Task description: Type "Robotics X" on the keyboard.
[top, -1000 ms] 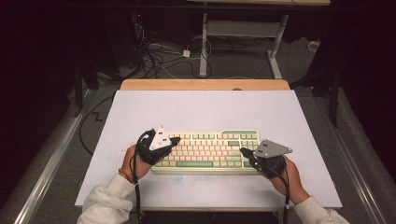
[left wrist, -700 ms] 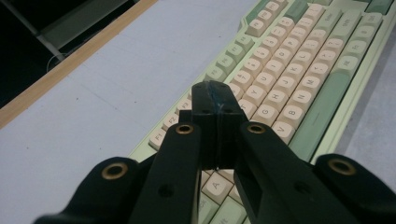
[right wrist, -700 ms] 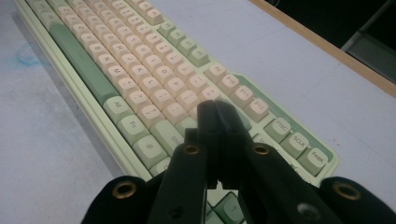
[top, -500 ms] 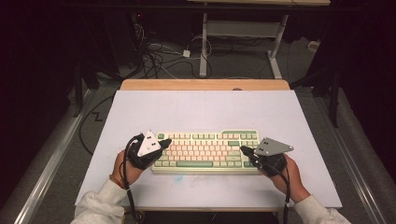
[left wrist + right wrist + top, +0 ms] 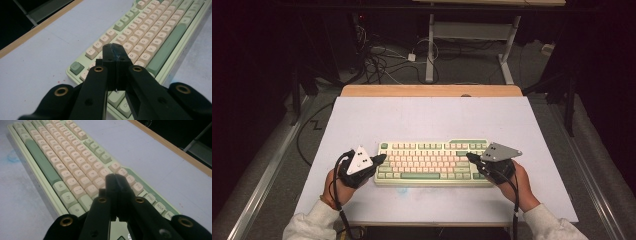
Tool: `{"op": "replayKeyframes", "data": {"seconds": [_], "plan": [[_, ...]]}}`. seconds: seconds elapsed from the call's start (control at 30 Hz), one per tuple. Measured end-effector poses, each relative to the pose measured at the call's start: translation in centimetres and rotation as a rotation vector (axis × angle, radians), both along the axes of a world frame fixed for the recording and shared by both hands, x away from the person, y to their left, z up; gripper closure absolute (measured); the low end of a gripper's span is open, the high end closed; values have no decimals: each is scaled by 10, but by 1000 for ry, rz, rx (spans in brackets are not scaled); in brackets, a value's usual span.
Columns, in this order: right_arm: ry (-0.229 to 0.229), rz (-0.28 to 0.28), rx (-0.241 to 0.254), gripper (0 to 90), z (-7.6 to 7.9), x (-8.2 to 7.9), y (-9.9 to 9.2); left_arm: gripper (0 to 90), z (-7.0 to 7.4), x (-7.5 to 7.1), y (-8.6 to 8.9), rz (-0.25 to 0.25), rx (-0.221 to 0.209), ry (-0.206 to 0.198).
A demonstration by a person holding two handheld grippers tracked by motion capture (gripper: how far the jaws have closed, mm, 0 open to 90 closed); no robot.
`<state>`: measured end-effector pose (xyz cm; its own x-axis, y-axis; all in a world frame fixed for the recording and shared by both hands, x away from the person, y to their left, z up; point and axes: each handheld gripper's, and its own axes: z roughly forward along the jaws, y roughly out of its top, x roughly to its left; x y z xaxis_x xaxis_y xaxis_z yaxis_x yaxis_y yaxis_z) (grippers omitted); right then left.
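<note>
Currently, high view: the keyboard [image 5: 432, 162] lies square on the white worktop [image 5: 427, 117], nearer the front edge than the back, roughly centred between the side edges. I have the left gripper [image 5: 380, 158] at its left end and the right gripper [image 5: 470, 157] at its right end, both clenched on nothing, tips over the outermost keys. My judgement: typing or key pressing is at its start, nothing visibly done.

Left gripper view: jaws pressed together, tip hovering above the letter rows near the Q/W/E region; I cannot tell if it touches a key.

Right gripper view: jaws likewise clamped empty, tip above the keys near the F-row end.

Room: broad bare worktop behind the keyboard and to both sides; the strip towards the front edge is narrow, so my hands have little slack there.
</note>
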<state>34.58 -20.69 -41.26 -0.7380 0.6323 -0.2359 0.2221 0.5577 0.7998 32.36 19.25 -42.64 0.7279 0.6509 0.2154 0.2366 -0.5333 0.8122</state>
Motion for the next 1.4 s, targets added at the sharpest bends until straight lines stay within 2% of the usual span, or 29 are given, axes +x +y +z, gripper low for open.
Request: {"op": "replayKeyframes", "data": {"seconds": [0.2, 0.57, 0.9, 1.23, 1.27, 1.4], "plan": [[13, 2, 5, 900, 1, 8, 4, 878, -1, -5, 3, -1, -5, -3], [34, 19, -2, 900, 4, 18, 20, 877, -11, -8, 4, 0, 13, 31], [74, 47, -50, 900, -8, 26, 40, 878, -14, -8, 3, -11, 17, 42], [84, 65, -73, 900, -16, 31, 56, 877, -15, -5, 3, -21, 25, 34], [86, 65, -72, 900, -16, 30, 57, 877, -16, -6, 2, -22, 20, 45], [90, 66, -70, 900, -17, 31, 59, 877, -16, -5, 2, -25, 19, 48]]}}
